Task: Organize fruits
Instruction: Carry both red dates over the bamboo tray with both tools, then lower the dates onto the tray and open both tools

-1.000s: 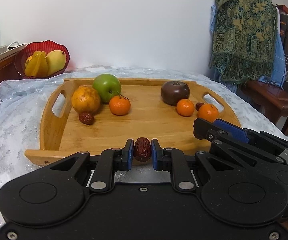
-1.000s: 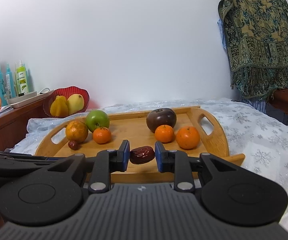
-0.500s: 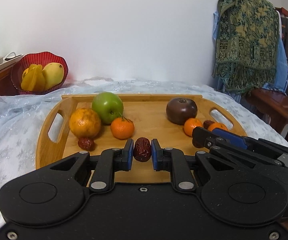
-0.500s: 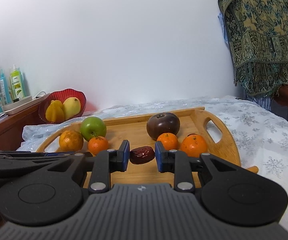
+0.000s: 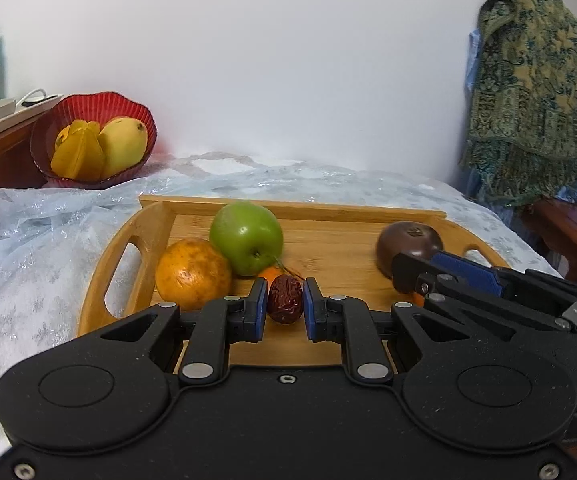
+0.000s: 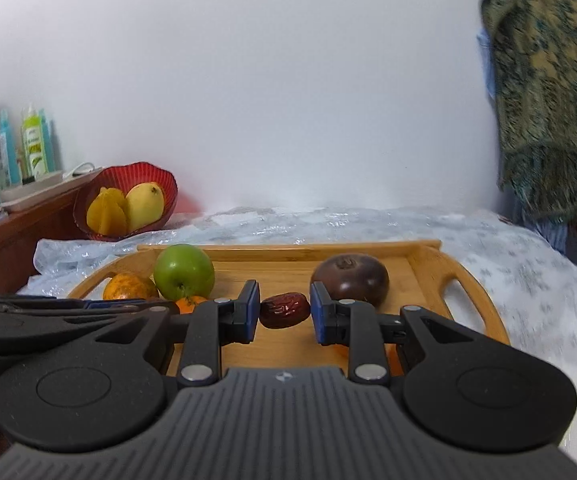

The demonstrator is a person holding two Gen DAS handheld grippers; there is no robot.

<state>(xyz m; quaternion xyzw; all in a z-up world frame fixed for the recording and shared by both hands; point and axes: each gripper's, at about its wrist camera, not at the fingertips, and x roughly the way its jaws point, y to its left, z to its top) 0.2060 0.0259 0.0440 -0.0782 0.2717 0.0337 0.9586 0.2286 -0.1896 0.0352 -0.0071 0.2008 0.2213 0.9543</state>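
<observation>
My left gripper [image 5: 285,300] is shut on a dark red date [image 5: 285,299], held upright over the wooden tray [image 5: 120,256]. My right gripper [image 6: 283,311] is shut on another red date [image 6: 284,310], held lying sideways over the tray [image 6: 460,280]. On the tray's left sit a green apple [image 5: 246,238], a large orange [image 5: 192,274] and a small mandarin [image 6: 186,304], mostly hidden. A dark brown round fruit [image 6: 350,278] sits on the right. The right gripper's arm shows in the left wrist view [image 5: 468,280].
A red bowl [image 5: 92,108] with a mango and a starfruit stands at the back left on a wooden cabinet, beside bottles [image 6: 34,148]. The tray lies on a pale lace cloth [image 5: 28,280]. A patterned throw [image 5: 528,92] hangs at the right over a wooden bench.
Both grippers have moved forward and lower over the tray, each still holding its date. The fruits appear larger and closer; the small oranges on the right are now hidden behind the grippers.
</observation>
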